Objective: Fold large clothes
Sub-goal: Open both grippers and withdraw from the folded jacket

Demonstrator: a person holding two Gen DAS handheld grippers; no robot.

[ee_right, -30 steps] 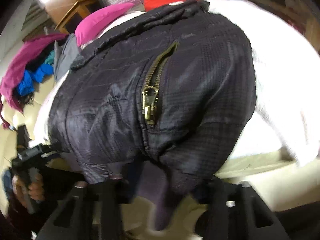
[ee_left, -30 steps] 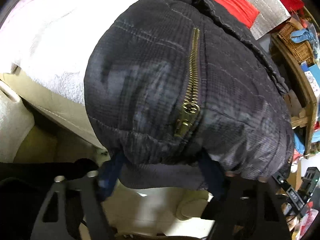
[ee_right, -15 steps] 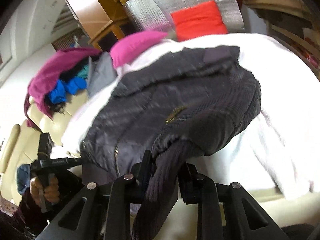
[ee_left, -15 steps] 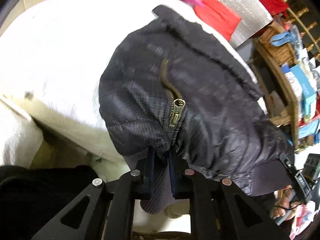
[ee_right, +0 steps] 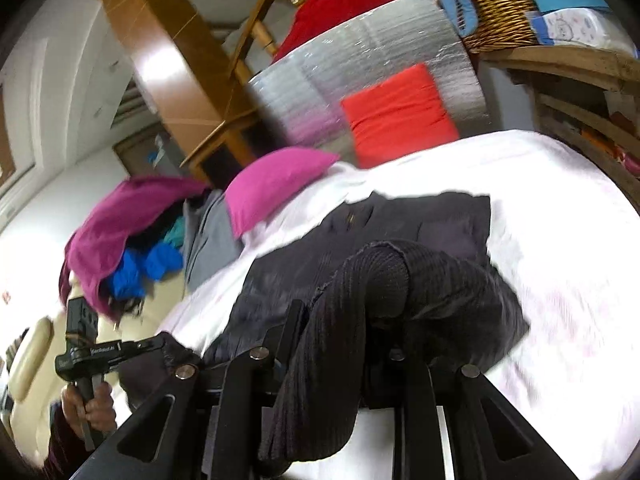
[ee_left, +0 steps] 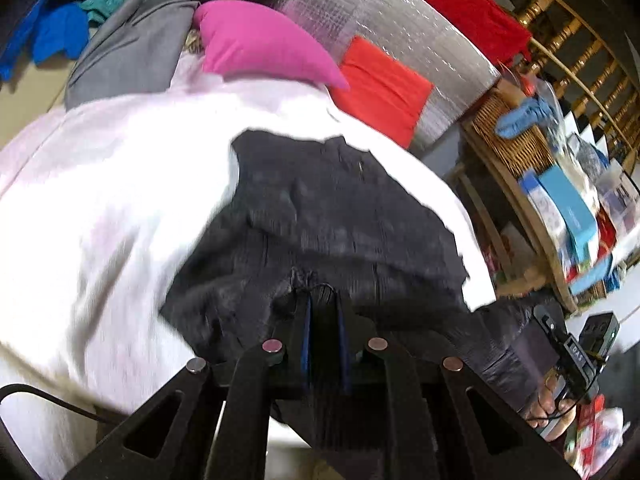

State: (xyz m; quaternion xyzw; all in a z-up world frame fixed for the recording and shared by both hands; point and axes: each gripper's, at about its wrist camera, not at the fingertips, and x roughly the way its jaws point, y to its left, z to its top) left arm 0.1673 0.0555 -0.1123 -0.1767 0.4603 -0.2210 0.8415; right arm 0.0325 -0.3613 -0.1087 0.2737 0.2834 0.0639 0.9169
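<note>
Holding item one: dark jacket (ee_left: 340, 216), spread on the white bed cover (ee_left: 100, 200), centre of frame. My left tool (ee_left: 322, 300), closed tight, pinches the jacket's near hem at lower centre. My right tool (ee_right: 332, 320), likewise clamped, grips the ribbed hem, which hangs down between its jaws. Behind, upper frame: pink pillow (ee_left: 260, 48), red cushion (ee_left: 380, 88), silver foil sheet (ee_left: 380, 20). Wicker basket (ee_left: 512, 136) at right edge.
</note>
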